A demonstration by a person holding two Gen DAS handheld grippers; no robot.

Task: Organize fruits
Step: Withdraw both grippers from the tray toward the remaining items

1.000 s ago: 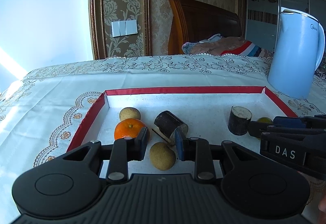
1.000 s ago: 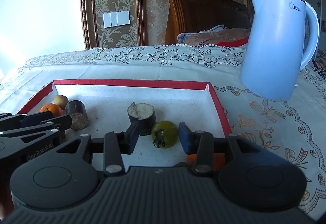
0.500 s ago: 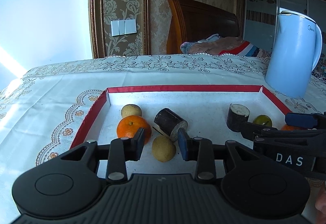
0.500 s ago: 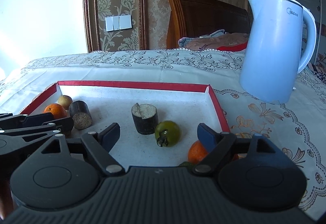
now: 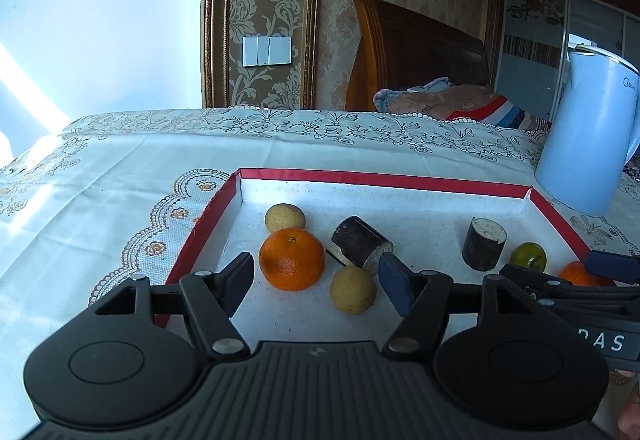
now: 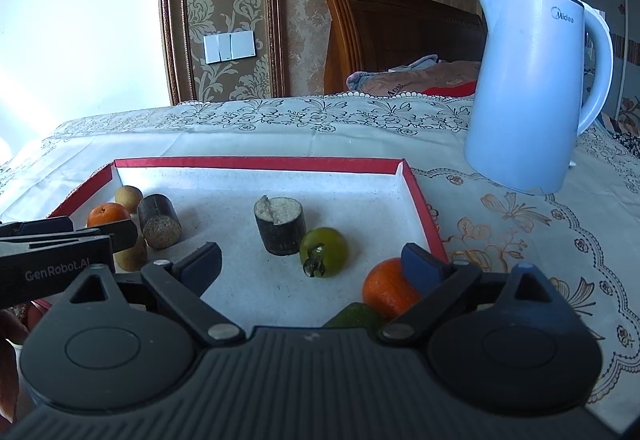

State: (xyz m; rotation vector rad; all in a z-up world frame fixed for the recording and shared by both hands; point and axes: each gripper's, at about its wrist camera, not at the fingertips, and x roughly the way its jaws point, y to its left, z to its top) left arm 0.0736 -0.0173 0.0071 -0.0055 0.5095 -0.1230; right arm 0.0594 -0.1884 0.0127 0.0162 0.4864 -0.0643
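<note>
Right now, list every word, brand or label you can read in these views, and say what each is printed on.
"Midea": on the upper side of the light blue electric kettle.
"GenRobot.AI": on the side of the left gripper, seen from the right wrist view.
"DAS": on the side of the right gripper, seen from the left wrist view; the first letter is partly hidden.
Lettering on the folded bedding by the headboard: too blurred to read.

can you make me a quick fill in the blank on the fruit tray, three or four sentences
1. The rim of the tray is coloured ____.
2. The kettle stands ____ the tray, on the tablecloth.
3. Beside the upright dark cylinder lies a small fruit coloured ____.
4. The jaws of the right hand-held gripper have just been opening and now grip ____.

Missing words: red; outside; green; nothing
</note>
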